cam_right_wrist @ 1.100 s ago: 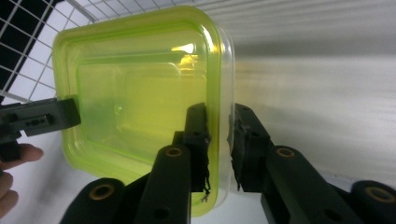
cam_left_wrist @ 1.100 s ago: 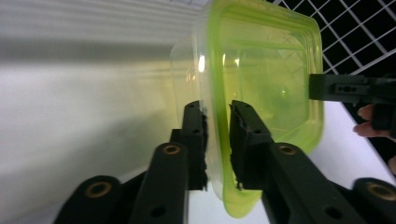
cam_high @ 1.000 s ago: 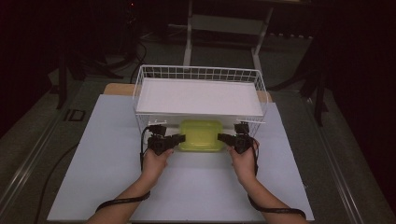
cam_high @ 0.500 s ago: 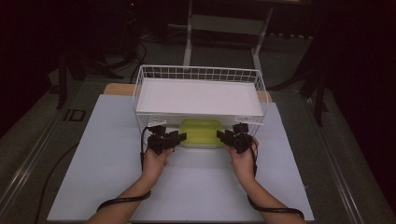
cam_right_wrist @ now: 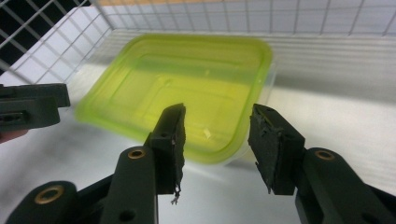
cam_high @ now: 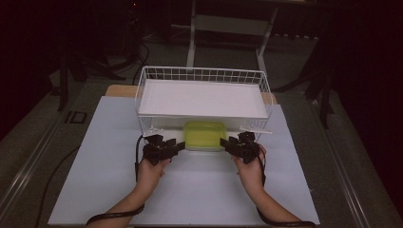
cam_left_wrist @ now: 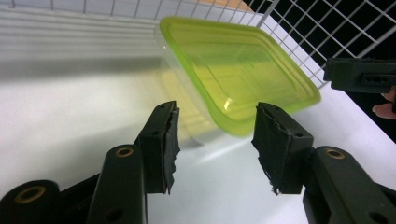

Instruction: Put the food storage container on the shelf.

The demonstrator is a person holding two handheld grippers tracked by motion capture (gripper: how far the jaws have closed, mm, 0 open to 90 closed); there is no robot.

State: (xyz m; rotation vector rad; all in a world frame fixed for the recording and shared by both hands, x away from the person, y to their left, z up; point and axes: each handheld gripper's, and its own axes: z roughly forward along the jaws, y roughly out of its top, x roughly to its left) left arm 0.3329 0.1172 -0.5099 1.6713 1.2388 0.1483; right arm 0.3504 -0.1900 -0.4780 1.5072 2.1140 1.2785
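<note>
We see box (cam_high: pixel 205 135): clear body, translucent lime-green lid, rounded corners, rectangular. Sits on white table (cam_high: pixel 104 156), tucked partly under front edge of wire basket (cam_high: pixel 202 97). Left gripper (cam_high: pixel 177 147) at its left side, jaws apart, clamping nothing. Right gripper (cam_high: pixel 226 143) at its right side, jaws apart too.

A translucent lime-green lidded container (cam_high: pixel 205 135) sits at the centre of a white table (cam_high: pixel 109 156), its clear base pale against the surface. At twelve o'clock stands a white wire basket (cam_high: pixel 202 75) with a grid pattern. Matte black left gripper (cam_high: pixel 182 145) and right gripper (cam_high: pixel 223 142) carry brass-coloured rivets.
</note>
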